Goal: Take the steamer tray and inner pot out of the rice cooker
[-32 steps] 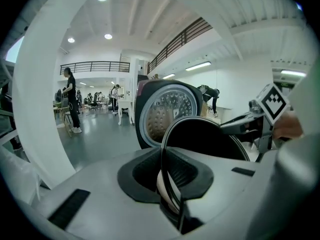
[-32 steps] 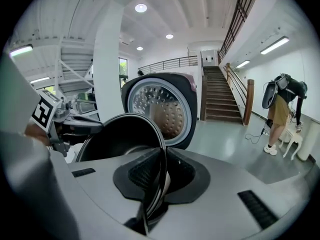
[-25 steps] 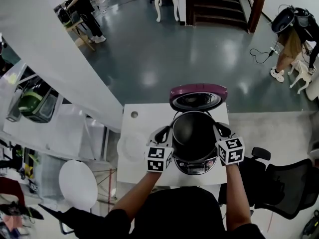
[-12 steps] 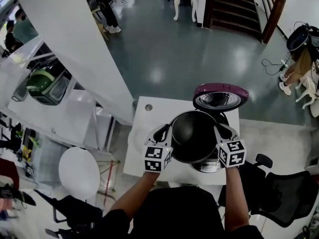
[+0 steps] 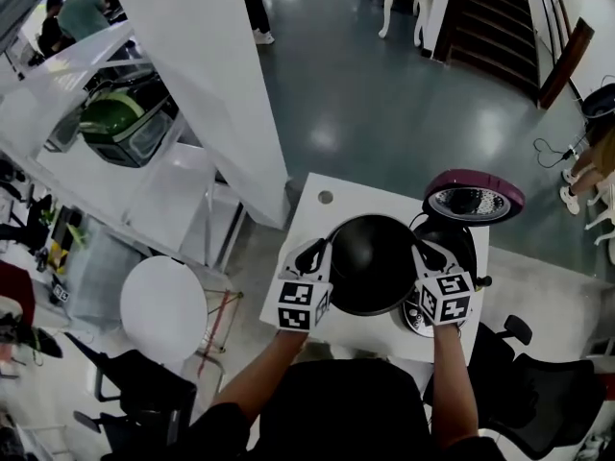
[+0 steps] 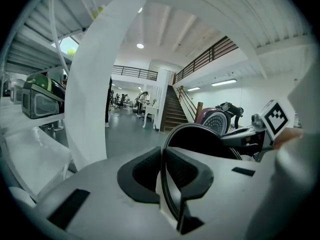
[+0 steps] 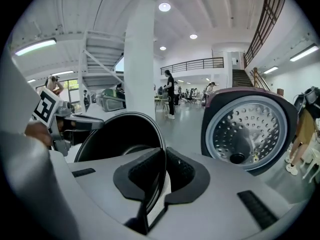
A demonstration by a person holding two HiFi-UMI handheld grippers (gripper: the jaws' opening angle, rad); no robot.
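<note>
**Current hold.** The left tool (image 5: 312, 257) is closed on the left rim of the inner pot (image 5: 373, 262). The right tool (image 5: 430, 255) is closed on the opposite, right rim. In each gripper view the thin dark rim runs between the two pads, with one pad inside the wall and one outside. Gripping at opposite points balances the load and keeps the pot mouth facing up, because the pot has no handles and one pinch on the rim would let it swing.

**Position of the pot.** The pot is out of the rice cooker (image 5: 457, 250). It sits to the left of the cooker body, over the middle of the white worktop (image 5: 322, 221). The pictures do not show whether its base touches the worktop, so treat it as carried.

**Cooker.** The purple lid (image 5: 474, 198) stands open on the far side, with its perforated inner plate facing you. This leaves the well clear from above.

**Steamer tray.** It cannot be identified in any view.

**Next move, as judged.** Choose bare worktop on the left, well clear of the cooker. Lower both tools together and keep the rim level. Do not release either tool until the base is fully supported, as opening one side early would tip the pot.
</note>
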